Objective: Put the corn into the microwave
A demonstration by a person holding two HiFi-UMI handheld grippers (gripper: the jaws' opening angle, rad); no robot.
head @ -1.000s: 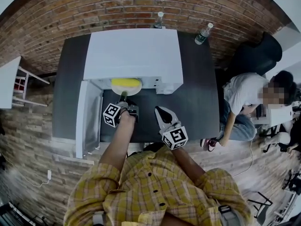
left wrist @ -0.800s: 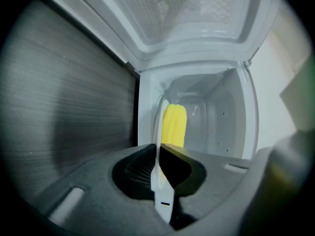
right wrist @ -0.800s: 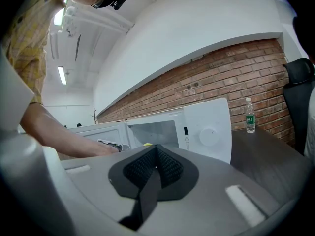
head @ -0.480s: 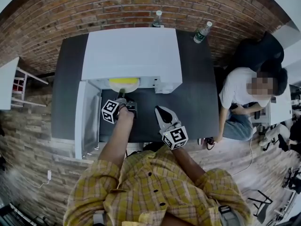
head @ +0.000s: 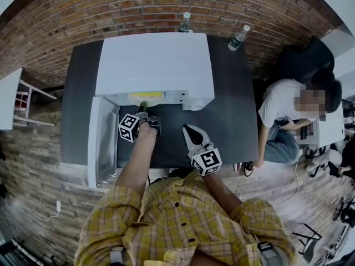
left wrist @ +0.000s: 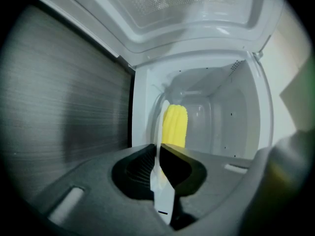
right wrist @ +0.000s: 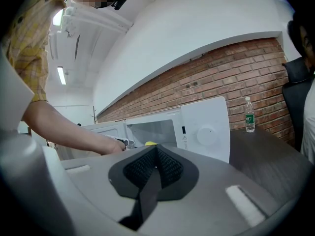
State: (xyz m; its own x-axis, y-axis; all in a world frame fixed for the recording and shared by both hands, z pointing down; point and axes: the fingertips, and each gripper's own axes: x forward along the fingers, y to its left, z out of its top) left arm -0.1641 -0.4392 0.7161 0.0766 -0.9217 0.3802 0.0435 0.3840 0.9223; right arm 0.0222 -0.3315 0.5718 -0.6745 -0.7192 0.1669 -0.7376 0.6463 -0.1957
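At the far left a small white table (head: 10, 101) stands on the wood-look floor (head: 33, 165), below the brick wall (head: 138, 7). My dark tabletop (head: 236, 115) carries the white microwave (head: 155, 62), its door (head: 102, 140) swung open to the left. My left tool (head: 143, 110) reaches into the opening and my right tool (head: 189, 131) hangs over the tabletop just beside it. A bottle (head: 185, 22) stands behind the microwave, a 2nd bottle (head: 239, 37) further right, and a seated person (head: 285, 115) is at the right edge.

The head view gives only a yellow sliver of the corn (head: 145, 96). The left gripper view shows it on a white plate (left wrist: 163, 198) inside the cavity. The jaws clamp the plate's rim, though they have just been easing apart slightly. The right gripper view shows that tool's jaws together on nothing.
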